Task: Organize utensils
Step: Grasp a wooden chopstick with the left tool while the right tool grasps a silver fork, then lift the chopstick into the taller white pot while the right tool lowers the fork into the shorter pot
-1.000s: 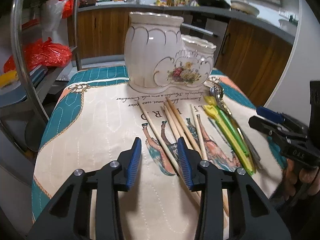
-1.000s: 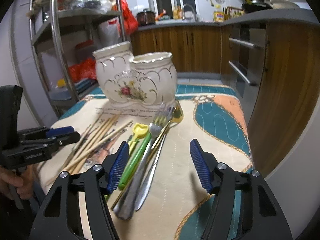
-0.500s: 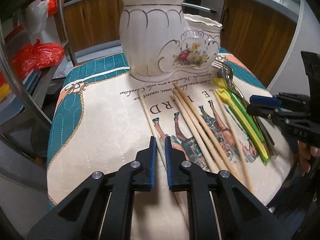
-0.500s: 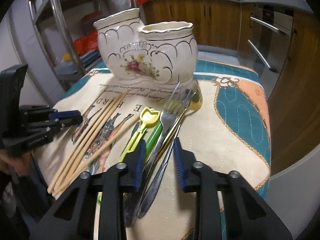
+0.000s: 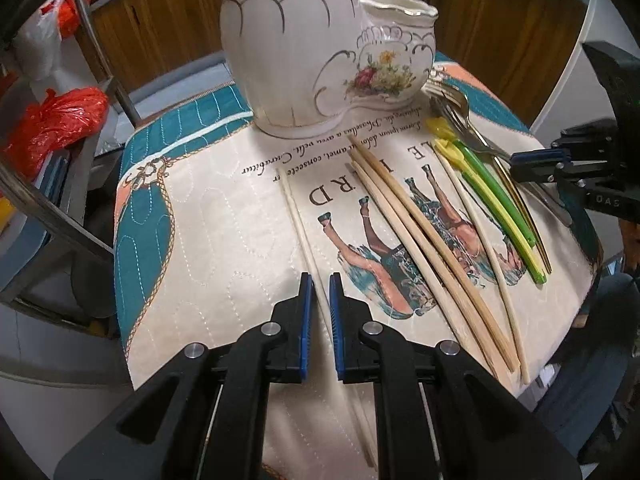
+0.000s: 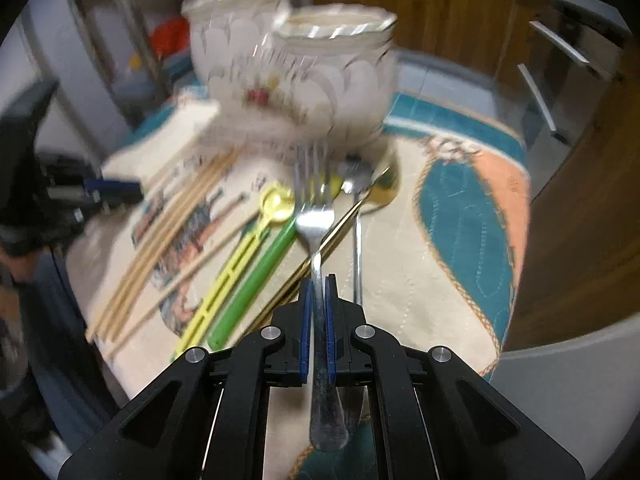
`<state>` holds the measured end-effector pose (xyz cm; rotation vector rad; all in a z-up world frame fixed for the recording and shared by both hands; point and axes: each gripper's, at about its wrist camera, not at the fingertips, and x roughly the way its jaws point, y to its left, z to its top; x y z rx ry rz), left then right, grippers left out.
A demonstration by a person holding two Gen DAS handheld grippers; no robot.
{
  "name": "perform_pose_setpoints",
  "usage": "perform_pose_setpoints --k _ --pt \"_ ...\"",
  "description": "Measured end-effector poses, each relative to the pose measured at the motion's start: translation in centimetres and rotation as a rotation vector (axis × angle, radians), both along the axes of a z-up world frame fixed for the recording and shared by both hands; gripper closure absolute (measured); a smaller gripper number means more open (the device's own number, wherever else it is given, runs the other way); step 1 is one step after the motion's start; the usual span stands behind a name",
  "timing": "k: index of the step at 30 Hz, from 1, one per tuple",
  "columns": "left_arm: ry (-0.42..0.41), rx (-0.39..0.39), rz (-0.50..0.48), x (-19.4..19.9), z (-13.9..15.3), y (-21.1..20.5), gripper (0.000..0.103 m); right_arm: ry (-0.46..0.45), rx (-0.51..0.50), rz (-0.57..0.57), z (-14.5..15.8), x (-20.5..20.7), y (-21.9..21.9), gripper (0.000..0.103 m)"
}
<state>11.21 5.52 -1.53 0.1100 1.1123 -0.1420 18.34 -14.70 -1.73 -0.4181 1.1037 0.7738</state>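
Observation:
A white two-cup ceramic utensil holder (image 5: 320, 52) (image 6: 296, 80) stands at the back of the table. My left gripper (image 5: 318, 284) is shut on a pale chopstick (image 5: 296, 216) that lies on the cloth. Several more chopsticks (image 5: 416, 232) lie to its right, then yellow and green plastic utensils (image 5: 492, 196) and metal cutlery (image 5: 460, 112). My right gripper (image 6: 317, 284) is shut on a silver fork (image 6: 316, 216), tines toward the holder. A silver spoon (image 6: 357, 208), a gold spoon (image 6: 380, 194) and the plastic utensils (image 6: 248, 268) lie beside it.
A printed quilted cloth (image 5: 208, 220) covers the small table. A metal shelf rack with red bags (image 5: 52, 124) stands to the left. Wooden kitchen cabinets (image 5: 500, 20) run behind. The table's right edge (image 6: 516, 280) drops off close to the cutlery.
Both grippers came closer to the table. The left closed onto the pale chopstick. The right closed onto the fork's handle, and its view is now blurred by motion.

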Motion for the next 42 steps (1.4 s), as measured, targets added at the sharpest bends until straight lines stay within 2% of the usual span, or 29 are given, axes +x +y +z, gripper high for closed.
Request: perform_pose_setpoints --k 8,14,19,22,27,31,36,42 --pt "0.197 -0.012 -0.02 2.7 0.3 0.6 0.093 0.136 -0.163 0.086 -0.2 2.7 2.8 0.093" --pt "0.288 -0.005 0.019 3.9 0.3 0.4 0.093 0.132 -0.202 0.107 -0.3 3.0 3.8 0.096" --pt "0.275 0.014 0.028 4.3 0.4 0.1 0.096 0.106 -0.163 0.113 0.2 0.8 2.7 0.097" --pt "0.251 -0.024 0.042 3.4 0.5 0.5 0.099 0.089 -0.122 0.108 0.9 0.2 1.8 0.097" --pt "0.113 -0.101 0.067 1.0 2.1 1.9 0.099 0.024 -0.034 0.103 3.1 -1.4 -0.4 0.097" --pt "-0.079 -0.206 0.076 -1.3 5.1 2.7 0.099 -0.074 0.084 0.091 5.3 -2.8 -1.8 0.097" --pt "-0.351 -0.246 0.102 -3.2 7.5 2.9 0.099 -0.204 0.199 0.034 6.6 -3.8 -3.1 0.097" --pt "-0.562 -0.29 0.111 -2.7 9.1 2.7 0.099 -0.256 0.352 -0.031 7.3 -3.1 -3.1 0.097"
